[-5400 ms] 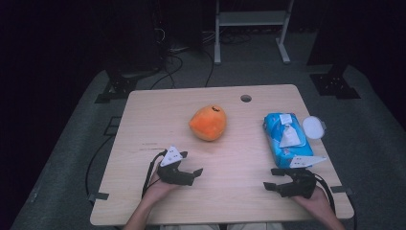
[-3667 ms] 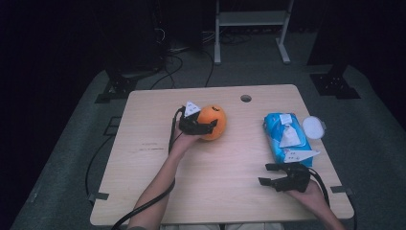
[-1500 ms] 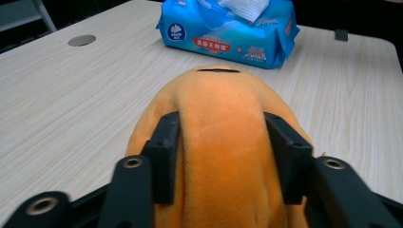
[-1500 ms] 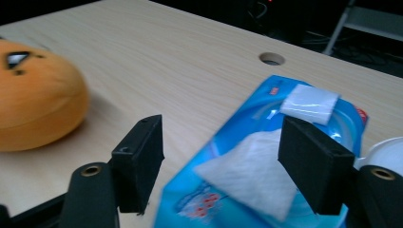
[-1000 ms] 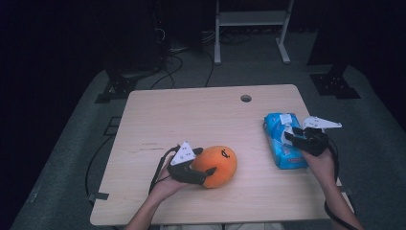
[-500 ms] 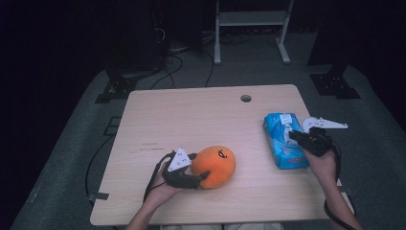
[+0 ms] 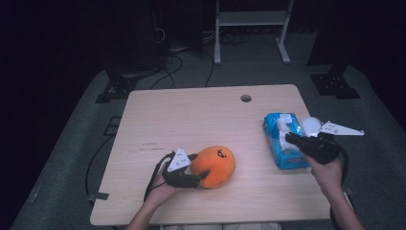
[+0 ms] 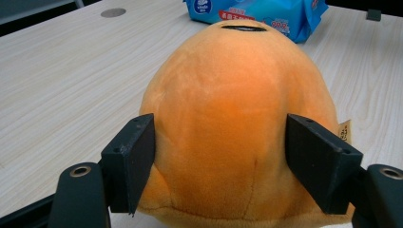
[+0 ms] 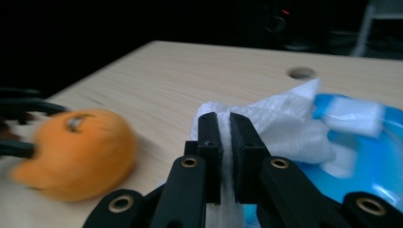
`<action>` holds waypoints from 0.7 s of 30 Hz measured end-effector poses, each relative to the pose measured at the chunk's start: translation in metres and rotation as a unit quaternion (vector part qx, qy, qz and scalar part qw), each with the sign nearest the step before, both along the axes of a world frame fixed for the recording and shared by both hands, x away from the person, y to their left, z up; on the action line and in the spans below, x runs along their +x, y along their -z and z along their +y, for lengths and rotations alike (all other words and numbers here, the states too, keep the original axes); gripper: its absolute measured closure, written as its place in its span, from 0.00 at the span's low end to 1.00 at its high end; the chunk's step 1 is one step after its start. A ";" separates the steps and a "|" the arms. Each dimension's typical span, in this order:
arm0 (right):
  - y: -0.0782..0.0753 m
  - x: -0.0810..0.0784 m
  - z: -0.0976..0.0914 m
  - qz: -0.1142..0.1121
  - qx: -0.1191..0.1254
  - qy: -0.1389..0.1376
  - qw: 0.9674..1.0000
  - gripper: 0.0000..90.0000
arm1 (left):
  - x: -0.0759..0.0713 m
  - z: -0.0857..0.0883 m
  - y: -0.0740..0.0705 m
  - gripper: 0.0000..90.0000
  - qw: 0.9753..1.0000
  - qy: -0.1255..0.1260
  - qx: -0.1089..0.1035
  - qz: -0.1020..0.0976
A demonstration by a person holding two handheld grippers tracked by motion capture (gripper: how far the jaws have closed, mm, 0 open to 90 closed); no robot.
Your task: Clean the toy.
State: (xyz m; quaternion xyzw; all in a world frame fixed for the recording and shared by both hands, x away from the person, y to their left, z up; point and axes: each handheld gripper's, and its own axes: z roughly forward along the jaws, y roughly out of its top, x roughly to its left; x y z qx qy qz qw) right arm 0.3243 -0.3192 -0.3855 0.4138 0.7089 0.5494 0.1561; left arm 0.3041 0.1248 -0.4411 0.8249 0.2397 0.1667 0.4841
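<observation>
Orange plush toy [image 7: 214, 165] on the wooden table [image 7: 201, 120], near the front edge around 7 o'clock from centre. Left gripper [image 8: 221, 156] spread wide, one jaw against each flank of the toy. Blue wipes pack [image 7: 283, 140] at 3 o'clock by the right edge. Right gripper [image 9: 225, 142] pinched tight on a white wipe [image 9: 285, 123] above that pack.

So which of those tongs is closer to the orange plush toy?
Left. The left tongs clasp the orange plush toy on both sides, while the right tongs are across the table, pinching a white wipe at the blue pack.
</observation>
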 end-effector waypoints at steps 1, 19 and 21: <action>-0.005 -0.004 0.006 -0.006 0.003 -0.013 1.000 0.93 | 0.000 0.000 0.000 0.30 1.000 0.000 -0.001 0.000; -0.015 -0.061 0.122 0.019 0.005 -0.233 0.972 0.92 | 0.001 0.001 0.001 0.29 1.000 0.002 -0.005 -0.002; -0.008 -0.057 0.129 0.024 -0.009 -0.234 0.972 0.92 | 0.001 0.000 0.001 0.29 1.000 0.001 -0.006 -0.002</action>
